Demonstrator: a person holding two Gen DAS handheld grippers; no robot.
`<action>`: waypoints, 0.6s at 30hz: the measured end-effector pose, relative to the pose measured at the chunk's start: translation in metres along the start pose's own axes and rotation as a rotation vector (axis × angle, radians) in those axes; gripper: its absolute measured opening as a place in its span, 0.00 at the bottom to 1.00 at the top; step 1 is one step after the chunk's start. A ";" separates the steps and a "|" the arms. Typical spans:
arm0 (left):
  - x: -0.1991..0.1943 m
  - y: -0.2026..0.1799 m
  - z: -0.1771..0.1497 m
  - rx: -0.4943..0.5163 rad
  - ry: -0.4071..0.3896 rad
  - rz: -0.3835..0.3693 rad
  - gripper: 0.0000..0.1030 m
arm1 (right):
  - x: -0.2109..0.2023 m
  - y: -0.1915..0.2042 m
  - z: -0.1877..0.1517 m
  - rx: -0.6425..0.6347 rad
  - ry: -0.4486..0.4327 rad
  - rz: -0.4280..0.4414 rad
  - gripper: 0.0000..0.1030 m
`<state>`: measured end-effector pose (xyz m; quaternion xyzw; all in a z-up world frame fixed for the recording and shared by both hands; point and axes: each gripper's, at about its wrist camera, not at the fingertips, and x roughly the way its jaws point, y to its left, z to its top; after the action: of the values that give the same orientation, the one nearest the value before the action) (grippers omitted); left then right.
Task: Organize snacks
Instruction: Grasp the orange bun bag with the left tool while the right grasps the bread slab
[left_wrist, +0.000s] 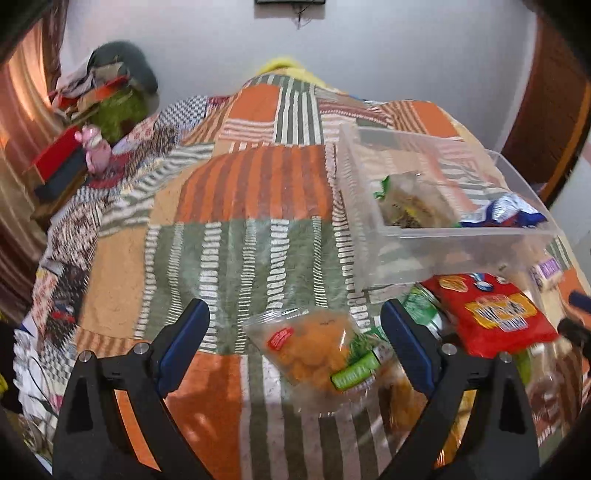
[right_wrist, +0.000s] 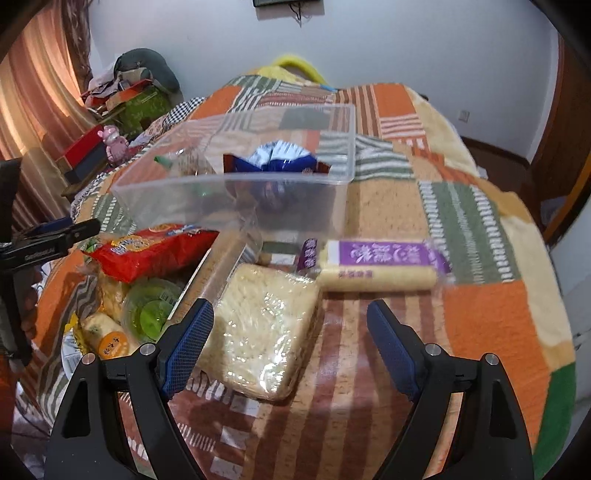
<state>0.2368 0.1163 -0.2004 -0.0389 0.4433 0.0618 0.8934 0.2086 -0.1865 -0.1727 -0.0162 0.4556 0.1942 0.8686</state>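
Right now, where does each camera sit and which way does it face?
Left wrist: on the left claw, angled down at the orange snack bag; open fingers show.
Right wrist: on the right claw, angled down at the noodle block; open fingers show, left claw at the left edge.
Shared: clear bin, red packet, quilt.

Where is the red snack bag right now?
The red snack bag lies on the quilt just in front of the clear plastic bin, left of the pale noodle block in the right wrist view.
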 end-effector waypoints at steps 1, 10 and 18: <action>0.005 -0.001 -0.001 0.000 0.009 0.002 0.92 | 0.003 0.001 0.000 0.001 0.008 0.003 0.81; 0.027 0.000 -0.019 0.019 0.048 -0.010 0.92 | 0.010 -0.003 -0.005 0.037 0.034 0.047 0.80; 0.021 0.020 -0.029 0.017 0.080 -0.007 0.76 | 0.000 -0.012 -0.017 0.029 0.042 0.027 0.75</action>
<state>0.2239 0.1339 -0.2350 -0.0353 0.4790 0.0534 0.8755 0.1995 -0.2013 -0.1841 -0.0017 0.4766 0.1988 0.8563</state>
